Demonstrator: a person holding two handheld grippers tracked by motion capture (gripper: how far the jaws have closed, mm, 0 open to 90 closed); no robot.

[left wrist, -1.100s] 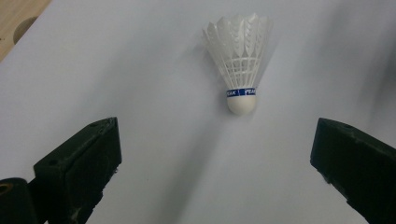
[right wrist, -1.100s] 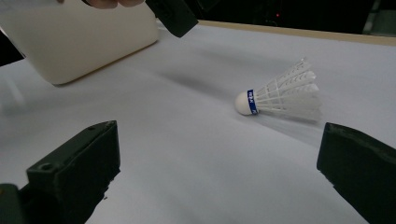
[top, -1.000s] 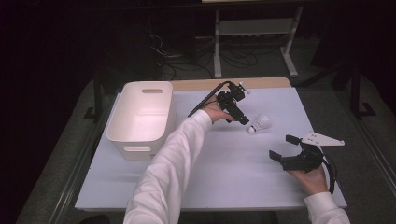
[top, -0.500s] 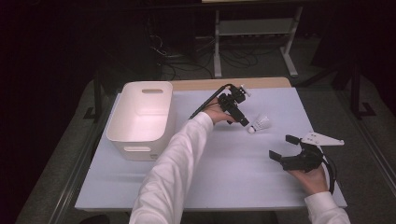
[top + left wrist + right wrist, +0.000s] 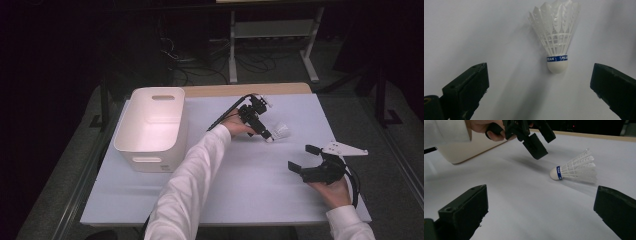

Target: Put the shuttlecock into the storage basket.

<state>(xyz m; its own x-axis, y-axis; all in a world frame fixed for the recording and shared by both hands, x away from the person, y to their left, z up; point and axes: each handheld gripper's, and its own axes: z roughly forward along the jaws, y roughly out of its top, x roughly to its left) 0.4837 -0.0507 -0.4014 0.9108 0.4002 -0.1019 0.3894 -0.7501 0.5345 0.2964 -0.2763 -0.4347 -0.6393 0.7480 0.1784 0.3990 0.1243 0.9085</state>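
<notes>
left claw [image 5: 539, 82] gapes wide over the shuttlecock [image 5: 556, 37] — right claw [image 5: 541, 212] open too.

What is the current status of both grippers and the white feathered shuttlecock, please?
Left gripper open, poised over white feathered shuttlecock. Shuttlecock lying on its side on table, untouched. Right gripper open, idle, apart. Nothing in the way.

the shuttlecock [image 5: 556, 37] carries a blue band just above its white cork, with white letters reading "peak", printed twice along it; the second print is partly cut off.
</notes>
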